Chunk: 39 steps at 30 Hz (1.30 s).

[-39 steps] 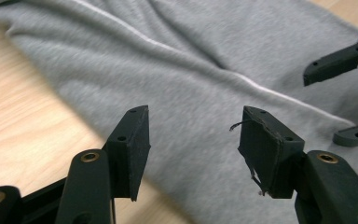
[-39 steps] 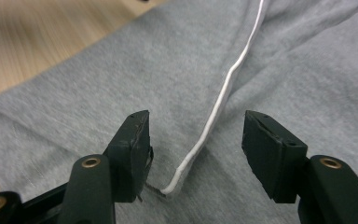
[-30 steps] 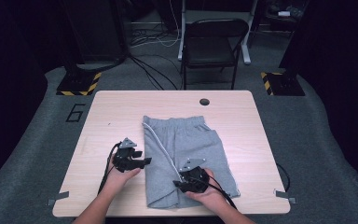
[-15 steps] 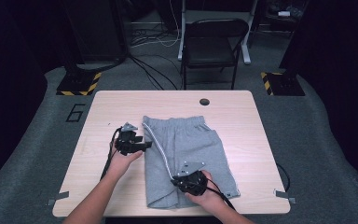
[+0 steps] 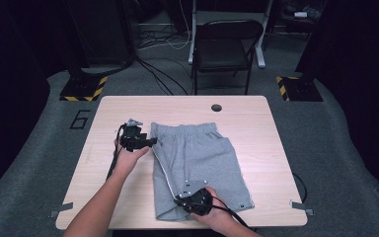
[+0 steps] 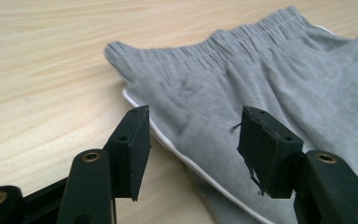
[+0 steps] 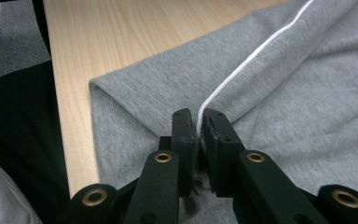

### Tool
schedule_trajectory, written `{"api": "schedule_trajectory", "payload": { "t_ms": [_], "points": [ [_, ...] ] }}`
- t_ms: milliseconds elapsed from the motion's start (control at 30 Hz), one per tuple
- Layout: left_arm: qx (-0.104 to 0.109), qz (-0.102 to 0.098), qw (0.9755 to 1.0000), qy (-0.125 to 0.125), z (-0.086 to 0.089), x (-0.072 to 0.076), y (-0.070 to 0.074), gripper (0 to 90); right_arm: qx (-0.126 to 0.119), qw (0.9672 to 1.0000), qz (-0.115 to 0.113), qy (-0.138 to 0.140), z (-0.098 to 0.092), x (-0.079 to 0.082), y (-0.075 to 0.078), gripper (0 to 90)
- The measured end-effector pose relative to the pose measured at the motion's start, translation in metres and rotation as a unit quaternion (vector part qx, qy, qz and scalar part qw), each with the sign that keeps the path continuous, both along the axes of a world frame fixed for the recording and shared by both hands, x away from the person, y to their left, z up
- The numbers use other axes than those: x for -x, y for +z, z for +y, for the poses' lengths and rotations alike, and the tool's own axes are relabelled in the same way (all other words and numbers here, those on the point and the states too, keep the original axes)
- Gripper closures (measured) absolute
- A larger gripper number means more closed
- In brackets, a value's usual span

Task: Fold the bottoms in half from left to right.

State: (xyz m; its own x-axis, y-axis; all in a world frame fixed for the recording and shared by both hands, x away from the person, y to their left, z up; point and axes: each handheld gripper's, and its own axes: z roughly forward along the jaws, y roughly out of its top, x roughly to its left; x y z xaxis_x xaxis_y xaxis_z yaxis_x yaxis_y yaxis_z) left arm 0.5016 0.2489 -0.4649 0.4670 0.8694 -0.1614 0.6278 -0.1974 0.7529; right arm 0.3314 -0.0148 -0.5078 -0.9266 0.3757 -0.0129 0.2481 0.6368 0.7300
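On the table [image 5: 103, 197], a pair of grey shorts [image 5: 197, 158] is laid flat, its waistband toward the far edge and its hems toward the near edge, a little right of the table's middle. Left of the shorts, the left forearm is extended from the near edge diagonally up toward the waistband corner, and the left hand [image 5: 128, 157] is wrapped under the left gripper [image 5: 154, 141], which is held level and pointed rightward at the shorts' left edge, just below the waistband. In the left gripper view its jaws are seen standing apart, with the white-piped side seam and grey cloth of the shorts [image 6: 261, 84] lying between and beyond them; no pad is pressed on the fabric. A black cable [image 5: 114, 158] is trailed from this gripper back along the forearm. Farther right, at the near left hem of the shorts, the right hand [image 5: 217, 217] is brought in from the near edge with the wrist bent leftward, and the right gripper [image 5: 181, 201] is pointed toward the hem corner. Its jaws have just been closing, and in the right gripper view the right gripper [image 7: 199, 126] is seen clamped on a raised fold of the shorts [image 7: 307, 93], with the white piping [image 7: 242, 70] pinched between the pads.
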Motion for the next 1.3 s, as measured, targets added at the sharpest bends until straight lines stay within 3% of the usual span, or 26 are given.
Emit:
{"api": "schedule_trajectory", "payload": {
  "t_ms": [200, 333, 367, 500, 667, 833, 1067, 1200, 1300],
  "points": [
    [-0.007, 0.014, 0.9997, 0.020, 0.005, -0.013, -0.013, 44.8, 0.006, 1.0000, -0.003, -0.002, 0.000, 0.002, -0.005, 82.5],
    [0.013, 0.011, 0.9993, 0.033, 0.005, -0.020, -0.022, 45.8, 0.005, 0.9999, 0.004, -0.009, -0.002, 0.002, -0.007, 82.2],
    [0.025, 0.021, 0.9987, 0.039, 0.004, -0.020, -0.024, 46.0, 0.001, 0.9999, 0.007, -0.013, -0.003, 0.002, -0.008, 82.0],
    [0.035, 0.038, 0.9977, 0.044, 0.005, -0.028, -0.030, 46.3, 0.000, 0.9999, 0.003, -0.012, -0.003, 0.003, -0.009, 81.5],
    [0.025, 0.042, 0.9981, 0.038, 0.000, -0.035, -0.031, 48.4, -0.002, 0.9999, 0.006, -0.013, -0.004, 0.003, -0.010, 81.4],
    [0.018, 0.051, 0.9979, 0.037, -0.003, -0.039, -0.037, 59.8, 0.001, 0.9999, 0.004, -0.014, -0.004, 0.004, -0.009, 81.2],
    [0.002, 0.033, 0.9985, 0.043, -0.007, -0.037, -0.033, 82.3, 0.001, 0.9999, 0.001, -0.013, -0.005, 0.003, -0.009, 81.1],
    [-0.008, 0.015, 0.9990, 0.041, -0.009, -0.034, -0.027, 85.3, -0.003, 0.9999, -0.001, -0.013, -0.006, 0.002, -0.007, 81.1],
    [-0.002, 0.002, 0.9991, 0.043, -0.007, -0.032, -0.021, 85.8, -0.006, 0.9999, -0.003, -0.014, -0.008, 0.002, -0.003, 81.2]
  ]
}}
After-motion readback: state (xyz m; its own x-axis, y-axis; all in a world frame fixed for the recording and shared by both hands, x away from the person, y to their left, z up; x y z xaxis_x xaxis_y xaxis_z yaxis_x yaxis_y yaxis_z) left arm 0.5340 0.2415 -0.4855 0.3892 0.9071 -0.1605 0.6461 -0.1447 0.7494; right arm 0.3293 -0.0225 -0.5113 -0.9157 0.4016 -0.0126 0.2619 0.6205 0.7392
